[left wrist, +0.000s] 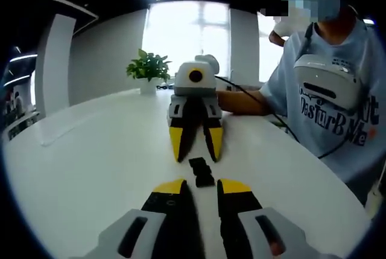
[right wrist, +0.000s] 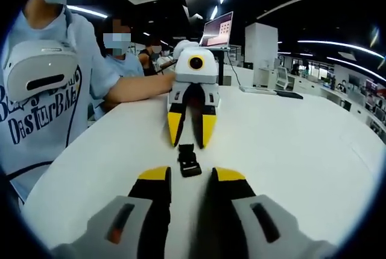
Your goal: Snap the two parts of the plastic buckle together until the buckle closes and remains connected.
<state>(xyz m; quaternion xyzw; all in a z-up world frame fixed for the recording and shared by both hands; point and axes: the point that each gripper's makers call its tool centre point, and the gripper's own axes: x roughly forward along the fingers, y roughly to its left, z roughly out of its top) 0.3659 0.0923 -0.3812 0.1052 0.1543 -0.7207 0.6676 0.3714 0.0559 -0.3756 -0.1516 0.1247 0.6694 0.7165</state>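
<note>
the black plastic buckle (left wrist: 201, 171) (right wrist: 189, 160) lies flat on the white table (left wrist: 90, 168) (right wrist: 289, 150), between the two grippers, which face each other nose to nose. it touches neither. the left gripper (left wrist: 201, 188) (right wrist: 191, 141) is held low and level, its yellow-tipped jaws parted with nothing between them. the right gripper (right wrist: 190, 174) (left wrist: 197, 153) points back at it, jaws likewise apart and empty. the person (right wrist: 42, 96) stands at the table's edge, forearm stretched across to the left gripper.
</note>
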